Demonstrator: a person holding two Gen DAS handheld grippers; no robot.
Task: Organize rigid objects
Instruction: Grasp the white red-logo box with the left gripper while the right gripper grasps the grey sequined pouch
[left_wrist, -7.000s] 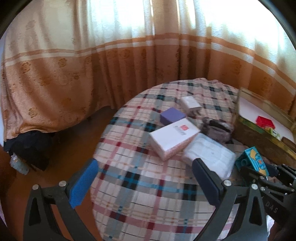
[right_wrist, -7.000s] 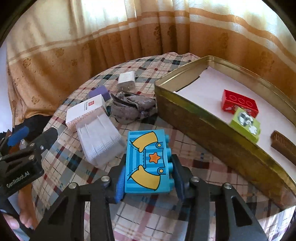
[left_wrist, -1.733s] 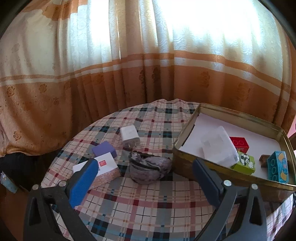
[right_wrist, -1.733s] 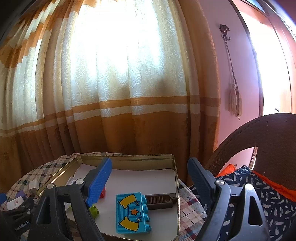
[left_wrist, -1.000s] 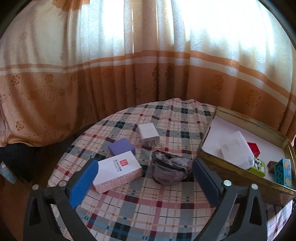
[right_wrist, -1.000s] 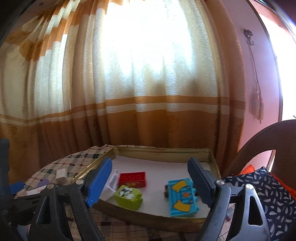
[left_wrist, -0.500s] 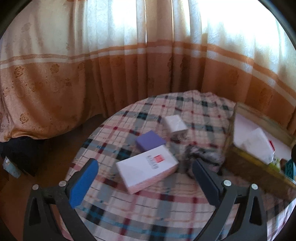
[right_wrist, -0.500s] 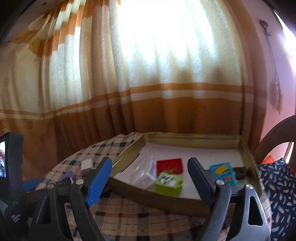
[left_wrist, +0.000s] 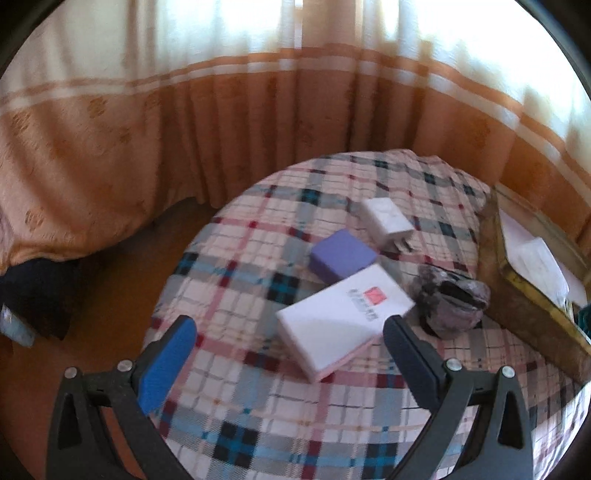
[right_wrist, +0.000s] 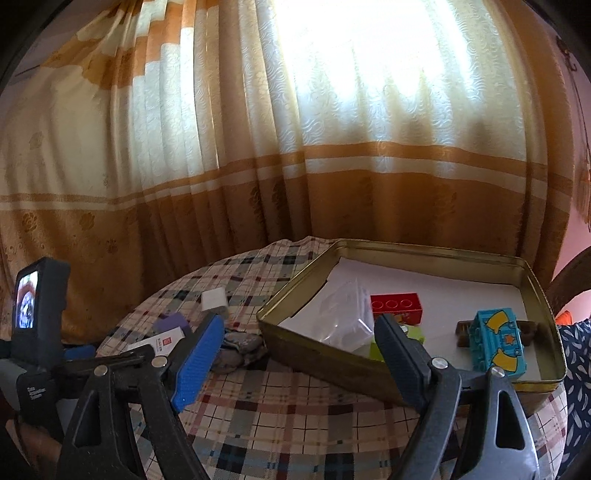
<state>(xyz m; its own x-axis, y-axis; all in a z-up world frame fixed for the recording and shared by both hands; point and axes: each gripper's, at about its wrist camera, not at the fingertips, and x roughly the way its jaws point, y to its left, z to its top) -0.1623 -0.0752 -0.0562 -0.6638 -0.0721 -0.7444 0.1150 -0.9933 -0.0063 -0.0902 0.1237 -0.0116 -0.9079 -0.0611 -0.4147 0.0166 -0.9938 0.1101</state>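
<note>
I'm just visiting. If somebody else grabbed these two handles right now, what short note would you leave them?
Left gripper: open, empty, above the white box.
Right gripper: open, empty, facing the tin tray.
Done, in tray: clear case, red brick, green brick, blue brick, comb.
Left on the cloth: white box, purple box, charger. The pouch looks soft.

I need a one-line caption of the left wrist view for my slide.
Open left gripper above a plaid tablecloth, facing a white box, purple box and white charger.
</note>
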